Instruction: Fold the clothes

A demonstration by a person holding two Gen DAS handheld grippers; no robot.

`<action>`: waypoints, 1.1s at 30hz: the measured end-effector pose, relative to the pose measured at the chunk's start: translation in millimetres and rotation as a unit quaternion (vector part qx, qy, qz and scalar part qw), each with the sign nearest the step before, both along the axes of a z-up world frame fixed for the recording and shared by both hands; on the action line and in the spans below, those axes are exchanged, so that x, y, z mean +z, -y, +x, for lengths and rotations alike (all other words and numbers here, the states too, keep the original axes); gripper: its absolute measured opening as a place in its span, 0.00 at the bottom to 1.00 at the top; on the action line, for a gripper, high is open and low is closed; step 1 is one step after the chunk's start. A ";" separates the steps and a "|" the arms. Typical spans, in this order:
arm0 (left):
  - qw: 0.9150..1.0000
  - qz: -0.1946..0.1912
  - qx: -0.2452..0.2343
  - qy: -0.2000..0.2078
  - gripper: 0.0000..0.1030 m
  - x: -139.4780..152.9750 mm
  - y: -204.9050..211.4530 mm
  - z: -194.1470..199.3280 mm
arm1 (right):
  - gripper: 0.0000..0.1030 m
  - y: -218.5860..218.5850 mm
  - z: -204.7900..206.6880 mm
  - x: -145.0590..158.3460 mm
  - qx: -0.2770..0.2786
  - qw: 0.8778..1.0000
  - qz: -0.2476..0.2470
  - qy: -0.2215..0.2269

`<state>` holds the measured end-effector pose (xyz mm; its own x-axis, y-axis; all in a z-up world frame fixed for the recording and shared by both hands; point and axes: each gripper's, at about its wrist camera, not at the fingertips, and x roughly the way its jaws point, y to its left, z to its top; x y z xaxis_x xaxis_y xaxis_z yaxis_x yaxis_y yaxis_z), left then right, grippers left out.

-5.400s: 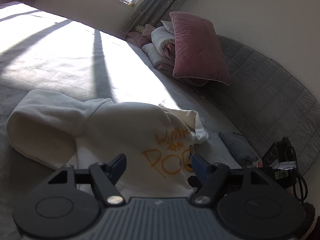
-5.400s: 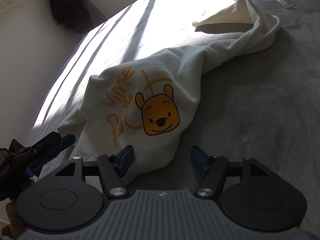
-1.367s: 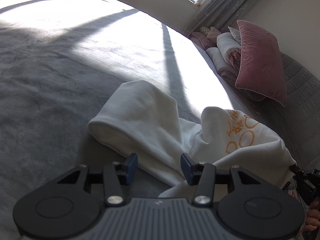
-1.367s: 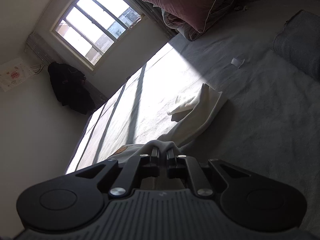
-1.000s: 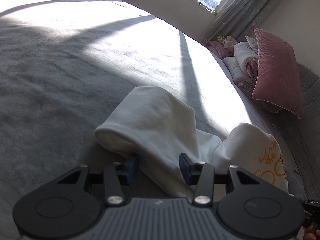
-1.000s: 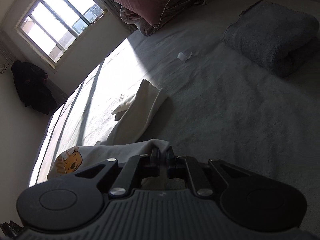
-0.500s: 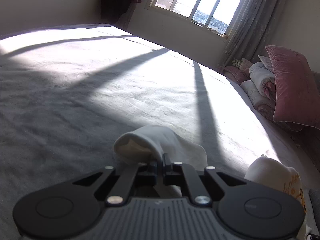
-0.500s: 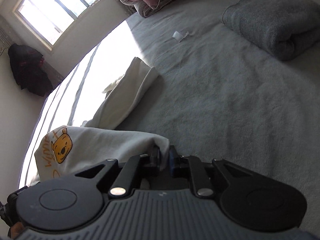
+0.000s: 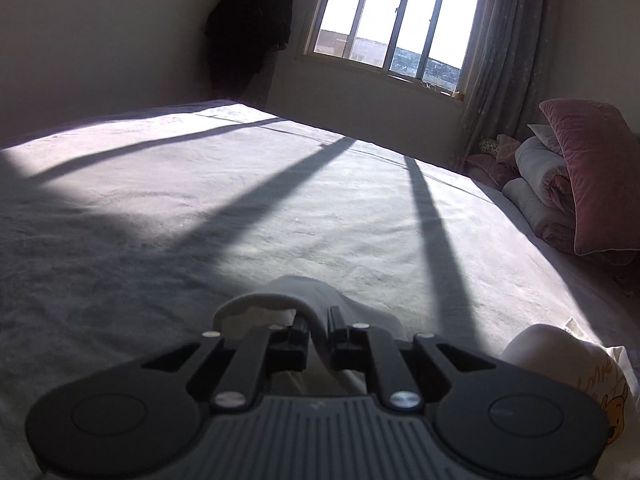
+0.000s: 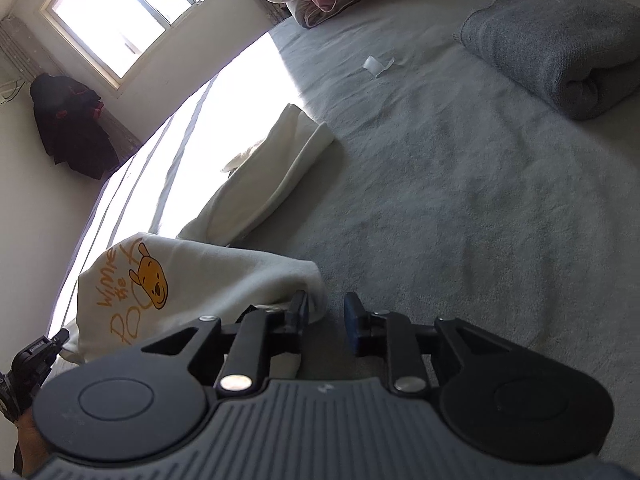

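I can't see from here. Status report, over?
Left gripper shut on sweatshirt cuff. Right gripper open, beside the hem. Sweatshirt unfolded on bed. Nothing in the way.

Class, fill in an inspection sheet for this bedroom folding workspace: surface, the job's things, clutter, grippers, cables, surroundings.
Surface: grey bed cover, part sunlit.
Job's things: cream sweatshirt with a bear print, crumpled; one sleeve stretched out flat.
Clutter: folded grey towel; small white scrap.
Grippers: left gripper shut on a cream fabric fold; right gripper open, hem beside its left finger.
Cables: nothing seen.
Surroundings: window, dark coat hanging, pink pillow on rolled bedding.
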<state>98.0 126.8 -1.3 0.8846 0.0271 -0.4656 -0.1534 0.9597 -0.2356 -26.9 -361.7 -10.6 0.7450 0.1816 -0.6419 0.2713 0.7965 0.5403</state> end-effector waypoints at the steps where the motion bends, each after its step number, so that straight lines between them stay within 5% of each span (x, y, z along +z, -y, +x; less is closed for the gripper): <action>1: 1.000 -0.010 -0.006 -0.007 0.20 -1.5 0.9 -1.6 | 0.36 -0.4 -1.4 1.0 0.001 1.000 -0.004 0.002; 3: 0.999 -0.031 -0.017 -0.018 0.44 -4.2 1.1 -5.1 | 0.40 -1.6 -2.8 2.0 0.003 1.000 -0.012 0.004; 11: 0.991 -0.098 -0.049 -0.073 0.73 -21.1 -9.1 -24.5 | 0.49 -7.7 -5.2 3.5 0.014 0.999 -0.040 0.007; 15: 0.989 -0.098 -0.061 -0.089 0.84 -27.3 -12.7 -36.6 | 0.55 -11.3 -6.1 4.0 0.020 0.998 -0.054 0.009; 29: 0.981 -0.032 -0.145 -0.123 0.91 -30.4 -16.9 -80.8 | 0.60 -51.1 -8.2 -1.9 0.093 0.987 -0.131 0.014; 33: 0.972 -0.062 -0.182 -0.132 0.91 -28.6 -15.6 -90.4 | 0.60 -55.3 -15.1 -2.9 0.116 0.983 -0.140 0.025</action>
<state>7.6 142.4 -29.9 0.6742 -0.3360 -0.6577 0.1202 0.9286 -0.3511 -41.9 -306.4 -13.4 0.7361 0.1715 -0.6547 0.0435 0.9533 0.2987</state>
